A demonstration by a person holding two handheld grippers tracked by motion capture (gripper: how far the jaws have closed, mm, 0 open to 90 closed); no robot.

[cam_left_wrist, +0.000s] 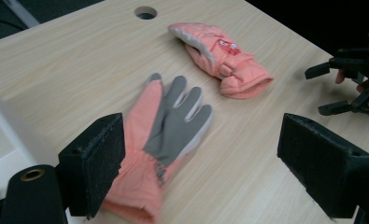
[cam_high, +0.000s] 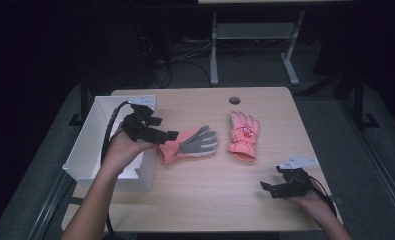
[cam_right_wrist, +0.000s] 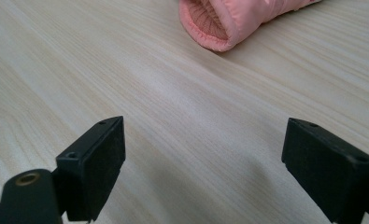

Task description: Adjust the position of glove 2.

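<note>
Two pink gloves lie on the wooden table (cam_high: 210, 200). One glove (cam_high: 190, 144) (cam_left_wrist: 170, 126) lies with its grey palm up, its cuff next to the white box. The other glove (cam_high: 244, 134) (cam_left_wrist: 224, 58) lies with its back up, to the right of the first. Over the cuff of the grey-palmed glove, my left gripper (cam_high: 167, 136) (cam_left_wrist: 203, 135) hovers open, with nothing between its pads. Near the table's front right corner my right gripper (cam_high: 267, 187) (cam_right_wrist: 205, 135) (cam_left_wrist: 345, 88) stands open and empty, pointing towards the second glove's cuff (cam_right_wrist: 219, 23).
A white open box (cam_high: 92, 145) stands at the table's left edge, under my left forearm. A round cable hole (cam_high: 234, 100) (cam_left_wrist: 145, 12) sits near the far edge. Beyond the table are desk legs and cables on a dark floor.
</note>
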